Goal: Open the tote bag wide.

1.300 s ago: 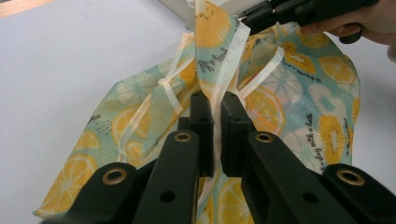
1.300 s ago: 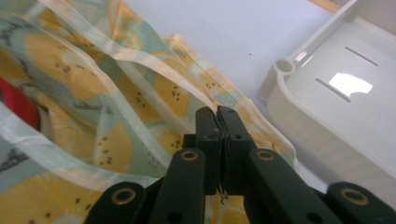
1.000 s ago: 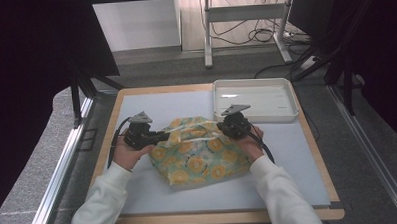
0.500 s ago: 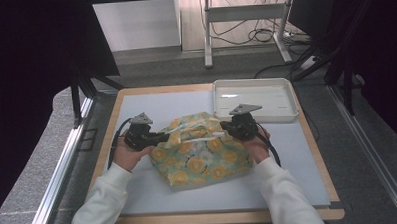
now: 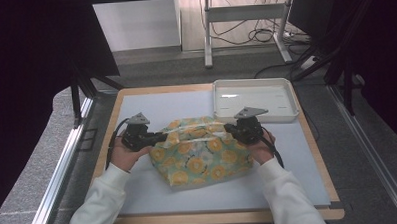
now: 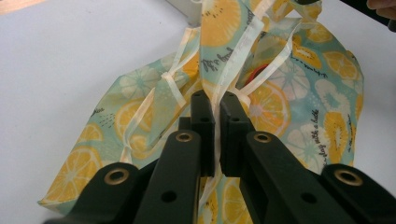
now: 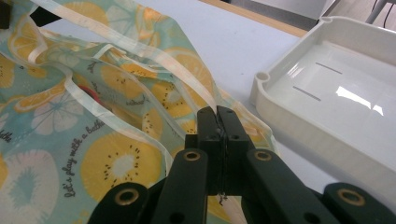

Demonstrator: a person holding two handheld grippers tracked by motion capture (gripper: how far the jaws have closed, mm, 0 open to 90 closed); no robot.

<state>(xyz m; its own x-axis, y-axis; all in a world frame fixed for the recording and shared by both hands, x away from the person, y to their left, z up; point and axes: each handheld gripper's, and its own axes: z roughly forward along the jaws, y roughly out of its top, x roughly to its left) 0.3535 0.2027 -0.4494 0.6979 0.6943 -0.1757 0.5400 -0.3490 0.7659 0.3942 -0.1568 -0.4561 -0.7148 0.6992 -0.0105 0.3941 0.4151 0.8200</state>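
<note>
Both tools are pinching the fruit-print bag [image 5: 200, 152] on the surface: left tool [image 6: 215, 107] and right tool [image 7: 218, 122] are each clamping its pale edging.

Left gripper [image 5: 160, 138] and right gripper [image 5: 228, 128], fingers clamped; forearms converging

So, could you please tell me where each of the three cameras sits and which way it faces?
High view: above the person's side, looking forward and down on the table; forearms, hands, both grippers show.
Left gripper view: rides the left gripper, looking along its jaws, shut on the fruit-print bag's pale strap.
Right gripper view: rides the right gripper, jaws shut on the bag's edge; white tray beyond.
Shared: all show the bag.
</note>
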